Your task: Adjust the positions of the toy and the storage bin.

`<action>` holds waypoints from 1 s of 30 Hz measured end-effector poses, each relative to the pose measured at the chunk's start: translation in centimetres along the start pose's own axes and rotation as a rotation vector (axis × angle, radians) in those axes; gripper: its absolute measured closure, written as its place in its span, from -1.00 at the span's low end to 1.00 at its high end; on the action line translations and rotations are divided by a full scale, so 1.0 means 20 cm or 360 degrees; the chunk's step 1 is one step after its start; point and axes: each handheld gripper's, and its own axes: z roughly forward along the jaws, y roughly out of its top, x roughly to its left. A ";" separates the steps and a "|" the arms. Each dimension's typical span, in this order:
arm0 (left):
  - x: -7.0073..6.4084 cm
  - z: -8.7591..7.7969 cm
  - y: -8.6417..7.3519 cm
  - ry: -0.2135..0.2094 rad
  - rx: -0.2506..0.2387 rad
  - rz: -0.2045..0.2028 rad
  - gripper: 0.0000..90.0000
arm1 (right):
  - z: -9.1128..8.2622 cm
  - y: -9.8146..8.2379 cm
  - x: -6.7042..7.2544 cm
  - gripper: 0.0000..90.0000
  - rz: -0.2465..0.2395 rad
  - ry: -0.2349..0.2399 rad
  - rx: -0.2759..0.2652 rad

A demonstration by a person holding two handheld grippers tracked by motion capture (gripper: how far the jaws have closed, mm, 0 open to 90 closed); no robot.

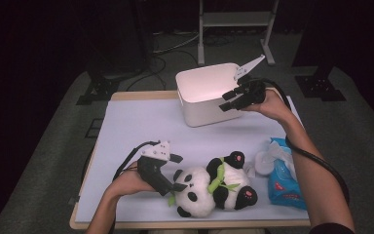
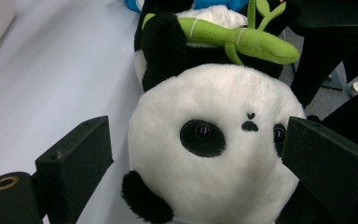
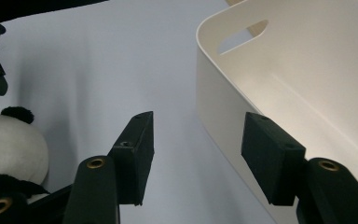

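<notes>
Nearest the person, a plush panda (image 1: pixel 213 187) lay on its back along the front edge of the white surface (image 1: pixel 136 126), a green bamboo sprig (image 1: pixel 218 179) across its chest. The left hand-held gripper (image 1: pixel 177 171) was at the panda's head, jaws spread wide with the head between them. In the left gripper view the panda's face (image 2: pixel 214 149) sat between the two black pads (image 2: pixel 74 158); the right pad was up against the cheek by the eye, while the left pad stood apart from the fur, so nothing was clamped.

Just right of the panda lay a blue wipes pack (image 1: pixel 283 178) with a white tissue (image 1: pixel 265 161) bunched at its near end.

Farther back, the right hand-held gripper (image 1: pixel 229 100) was held above the surface at the near right corner of a white bin (image 1: pixel 202 109). Its jaws stood about half open and held nothing; in the right gripper view the bin's wall (image 3: pixel 233 116) ran up between the pads (image 3: pixel 135 149), not touching either one. The bin's inside looked bare where it could be seen.
</notes>
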 end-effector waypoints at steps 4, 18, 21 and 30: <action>0.00 0.00 0.00 -0.0008 0.0000 -0.0005 -0.83 | 0.01 0.01 -0.02 -0.05 0.0002 0.0000 0.0006; 0.00 0.00 -0.01 -0.0015 0.0006 -0.0001 -0.83 | 0.08 0.05 -0.07 0.03 -0.0037 -0.0037 0.0085; 0.01 -0.01 -0.01 -0.0014 0.0003 -0.0010 -0.83 | 0.10 0.06 -0.09 0.06 -0.0043 -0.0055 0.0093; 0.01 -0.02 -0.02 -0.0011 -0.0009 -0.0030 -0.83 | 0.15 0.09 -0.13 0.15 -0.0083 -0.0107 0.0126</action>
